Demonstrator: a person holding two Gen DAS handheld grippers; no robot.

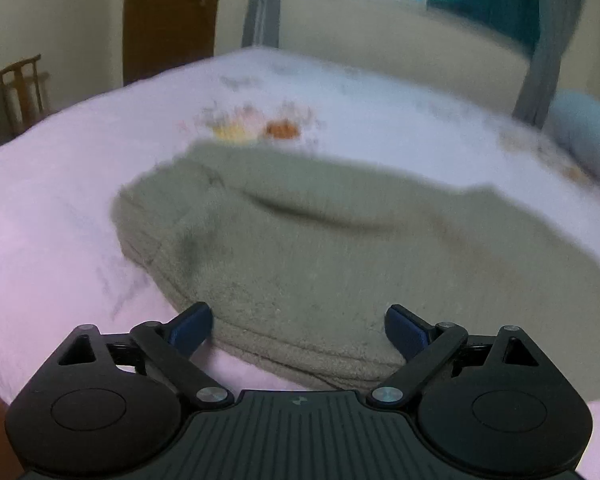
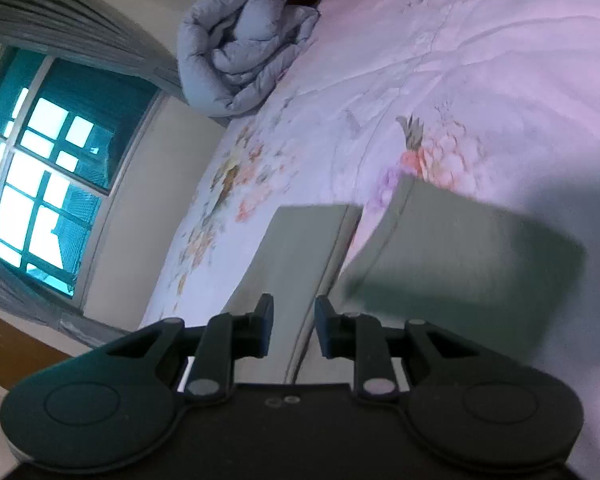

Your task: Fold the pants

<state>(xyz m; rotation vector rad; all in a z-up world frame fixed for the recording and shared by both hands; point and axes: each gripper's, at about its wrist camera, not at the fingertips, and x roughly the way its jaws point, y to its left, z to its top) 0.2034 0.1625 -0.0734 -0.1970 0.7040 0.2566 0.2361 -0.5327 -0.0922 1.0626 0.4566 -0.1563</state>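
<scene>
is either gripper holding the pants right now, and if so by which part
Neither. The left gripper is wide open over the near edge of the folded pants. The right gripper has a small gap, its pads pressing no cloth.

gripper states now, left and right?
Left gripper: open wide, empty, above the folded pants.
Right gripper: slightly open, holding nothing, pants beyond.

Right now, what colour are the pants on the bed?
Olive green, plain with no pattern. The pants show best in the left wrist view, lying on the pale pink floral bedsheet.
</scene>
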